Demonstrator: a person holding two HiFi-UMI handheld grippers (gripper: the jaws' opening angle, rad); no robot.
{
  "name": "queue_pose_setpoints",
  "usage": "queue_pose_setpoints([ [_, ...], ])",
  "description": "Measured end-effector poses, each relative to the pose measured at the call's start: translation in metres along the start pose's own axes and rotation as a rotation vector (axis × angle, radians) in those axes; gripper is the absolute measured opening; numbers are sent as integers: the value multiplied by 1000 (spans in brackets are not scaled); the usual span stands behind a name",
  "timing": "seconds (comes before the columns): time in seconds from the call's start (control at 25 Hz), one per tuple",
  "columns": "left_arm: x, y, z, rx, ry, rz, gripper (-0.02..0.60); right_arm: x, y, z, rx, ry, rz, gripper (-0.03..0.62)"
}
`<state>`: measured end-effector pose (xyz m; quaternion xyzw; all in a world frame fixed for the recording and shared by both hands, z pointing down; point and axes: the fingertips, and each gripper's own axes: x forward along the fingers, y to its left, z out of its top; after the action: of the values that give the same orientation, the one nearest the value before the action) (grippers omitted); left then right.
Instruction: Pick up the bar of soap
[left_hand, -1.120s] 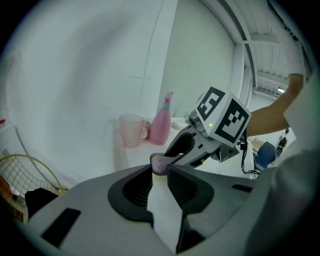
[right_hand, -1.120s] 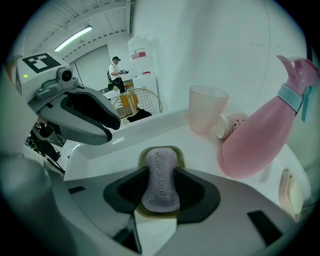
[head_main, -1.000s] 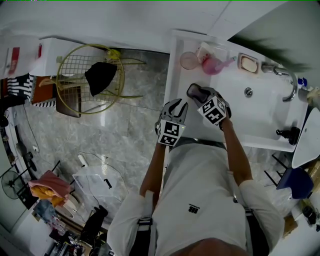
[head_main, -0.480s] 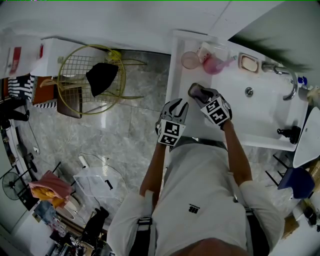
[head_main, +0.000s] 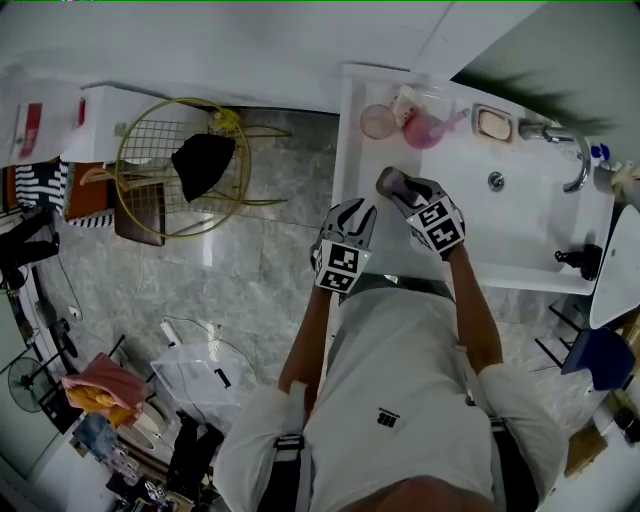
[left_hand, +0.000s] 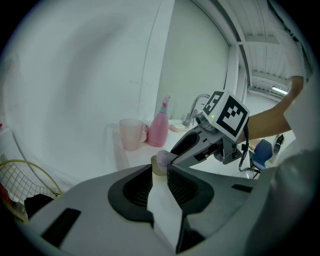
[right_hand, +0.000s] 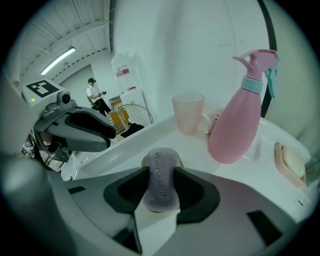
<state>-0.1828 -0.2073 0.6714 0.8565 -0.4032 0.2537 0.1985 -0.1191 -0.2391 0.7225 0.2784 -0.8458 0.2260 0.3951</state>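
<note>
The purple bar of soap (right_hand: 161, 181) stands on edge between the jaws of my right gripper (right_hand: 161, 172), which is shut on it. In the head view the soap (head_main: 390, 181) is over the white counter's left part (head_main: 365, 165). A beige thing shows just behind and under the soap (left_hand: 163, 159) in the left gripper view; I cannot tell whether they touch. My left gripper (head_main: 350, 212) hangs at the counter's front edge, a little left of the right gripper (head_main: 397, 185). Its jaws stand slightly apart with nothing between them (left_hand: 159, 175).
A pink spray bottle (right_hand: 242, 115) and a pink cup (right_hand: 188, 112) stand at the counter's back. A soap dish (head_main: 495, 125) with another bar sits by the faucet (head_main: 570, 160) above the sink basin (head_main: 520, 225). A gold wire basket (head_main: 180, 165) stands on the floor to the left.
The right gripper has kept hold of the soap and barely shifted. The left gripper has stayed in place. The view has drifted slightly.
</note>
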Motion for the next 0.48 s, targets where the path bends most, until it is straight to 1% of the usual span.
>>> queue_pose_setpoints([
  [0.24,-1,0,6,27,-14,-31,104,-15,-5,3,76,-56,-33,184],
  [0.48,0,-5,14,58,-29,-82,104,-38,-9,8,133,-116,-87,184],
])
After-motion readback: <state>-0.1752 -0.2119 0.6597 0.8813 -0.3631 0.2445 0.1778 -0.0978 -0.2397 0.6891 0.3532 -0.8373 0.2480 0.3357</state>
